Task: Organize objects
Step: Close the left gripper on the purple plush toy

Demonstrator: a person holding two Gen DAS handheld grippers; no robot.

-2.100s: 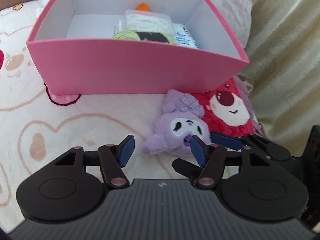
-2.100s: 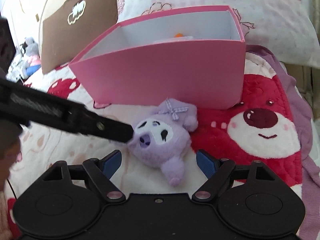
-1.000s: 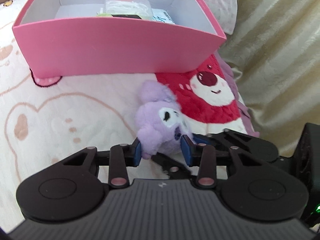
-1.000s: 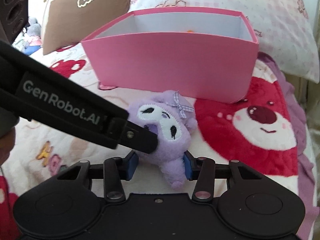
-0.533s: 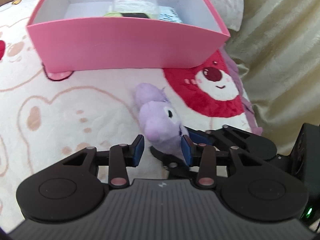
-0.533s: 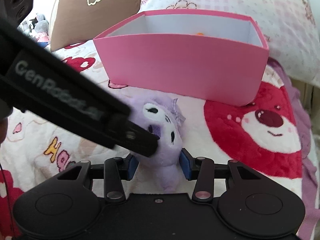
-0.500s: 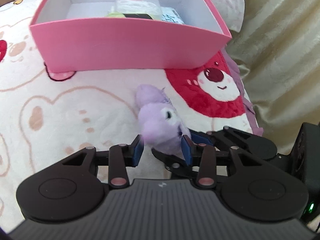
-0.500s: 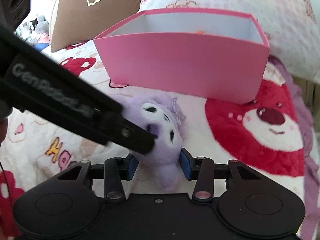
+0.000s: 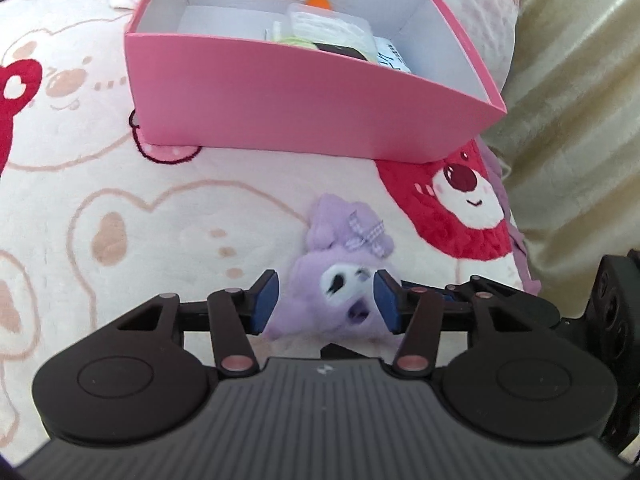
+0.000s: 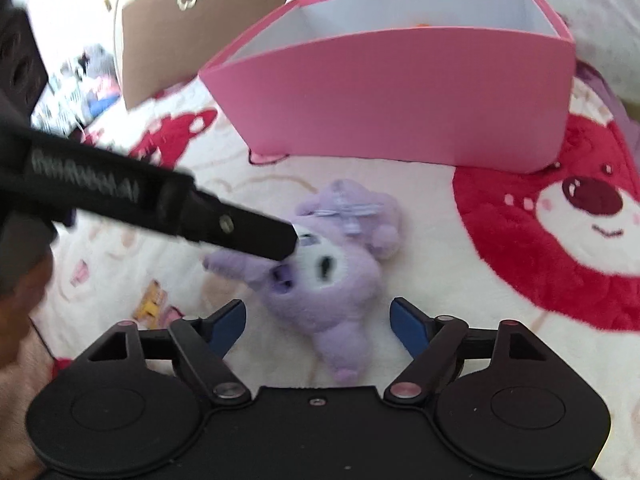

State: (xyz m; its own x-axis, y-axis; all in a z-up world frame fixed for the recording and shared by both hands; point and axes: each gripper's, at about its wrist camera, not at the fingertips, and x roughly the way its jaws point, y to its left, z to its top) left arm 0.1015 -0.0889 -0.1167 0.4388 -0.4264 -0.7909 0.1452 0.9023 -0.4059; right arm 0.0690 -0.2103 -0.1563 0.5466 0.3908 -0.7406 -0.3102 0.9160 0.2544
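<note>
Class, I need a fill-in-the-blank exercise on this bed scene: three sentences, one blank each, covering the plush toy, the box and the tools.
1. The plush toy lying on the blanket is coloured ____.
2. The open box behind the toy has outer walls coloured ____.
3. The right tool has just been opening, and its blue pads stand on either side of the toy's ____ end, clear of it.

Missing words: purple; pink; lower

My left gripper [image 9: 326, 300] and right gripper [image 10: 318, 320] are matte black, with blue pads [image 9: 266, 298] inside the jaws and pink-capped pivot pins behind them.
</note>
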